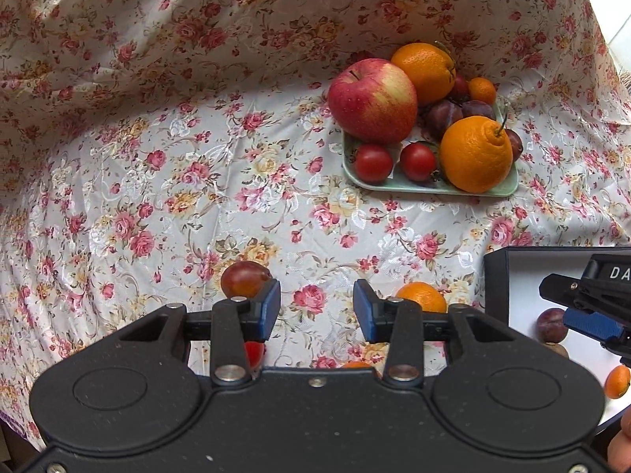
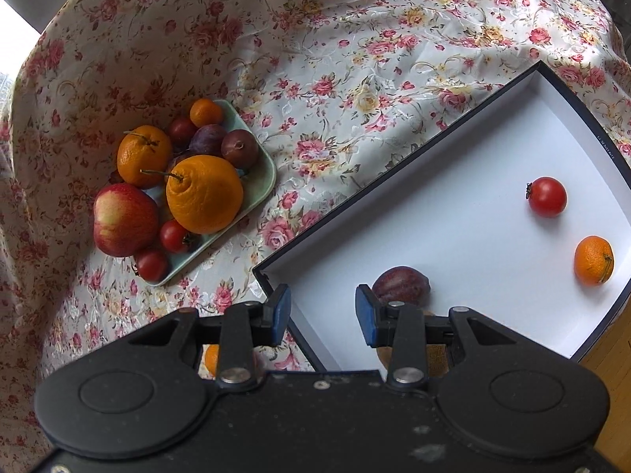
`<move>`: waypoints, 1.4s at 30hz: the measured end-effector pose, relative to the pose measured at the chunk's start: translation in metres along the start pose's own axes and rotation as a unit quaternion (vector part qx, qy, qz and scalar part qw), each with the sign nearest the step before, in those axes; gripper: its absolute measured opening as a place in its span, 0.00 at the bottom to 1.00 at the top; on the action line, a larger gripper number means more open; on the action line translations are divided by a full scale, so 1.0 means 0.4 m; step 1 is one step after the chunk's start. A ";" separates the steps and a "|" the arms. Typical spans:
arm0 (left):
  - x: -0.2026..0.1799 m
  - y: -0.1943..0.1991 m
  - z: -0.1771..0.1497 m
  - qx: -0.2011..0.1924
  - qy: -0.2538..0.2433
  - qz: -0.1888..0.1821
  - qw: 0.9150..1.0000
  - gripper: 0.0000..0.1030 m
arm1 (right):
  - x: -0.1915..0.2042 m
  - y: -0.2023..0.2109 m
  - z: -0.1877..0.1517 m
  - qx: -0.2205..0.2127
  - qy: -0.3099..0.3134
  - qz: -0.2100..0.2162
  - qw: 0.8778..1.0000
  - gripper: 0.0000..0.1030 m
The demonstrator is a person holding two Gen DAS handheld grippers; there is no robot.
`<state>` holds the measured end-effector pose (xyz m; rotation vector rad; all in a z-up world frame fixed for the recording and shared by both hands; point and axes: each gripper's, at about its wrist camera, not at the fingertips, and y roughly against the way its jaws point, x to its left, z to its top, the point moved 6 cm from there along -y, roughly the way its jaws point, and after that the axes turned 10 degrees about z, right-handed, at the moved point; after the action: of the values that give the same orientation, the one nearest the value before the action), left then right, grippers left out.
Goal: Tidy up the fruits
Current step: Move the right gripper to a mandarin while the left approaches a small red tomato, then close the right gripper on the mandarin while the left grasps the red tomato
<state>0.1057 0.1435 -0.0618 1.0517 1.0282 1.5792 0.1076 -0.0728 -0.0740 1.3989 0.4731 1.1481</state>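
My left gripper (image 1: 317, 309) hangs open over the floral cloth with nothing between its blue pads. A dark red plum (image 1: 244, 279) lies just outside its left finger, and a small mandarin (image 1: 421, 296) lies behind its right finger. A green tray (image 1: 430, 187) further back holds an apple (image 1: 372, 100), two big oranges, tomatoes and plums. My right gripper (image 2: 323, 315) is open and empty above the near corner of a black box (image 2: 394, 173) with a white floor. In the box lie a plum (image 2: 400, 285), a tomato (image 2: 547, 196) and a mandarin (image 2: 593, 260).
The flowered cloth (image 1: 157, 165) covers the table and rises in folds at the back. In the right wrist view the green tray (image 2: 262, 181) stands left of the box. A brown fruit (image 2: 434, 354) shows under the right gripper. Bare wood (image 2: 607, 358) lies beyond the box's right edge.
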 end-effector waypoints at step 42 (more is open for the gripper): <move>0.274 -0.036 0.008 0.021 0.088 0.016 0.996 0.48 | 0.277 -0.146 -0.280 0.114 0.185 0.016 0.976 0.39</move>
<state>0.0922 0.2531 -0.0574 0.9743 1.1720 1.7062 0.0813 0.0892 -0.1100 1.3917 0.8715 1.4245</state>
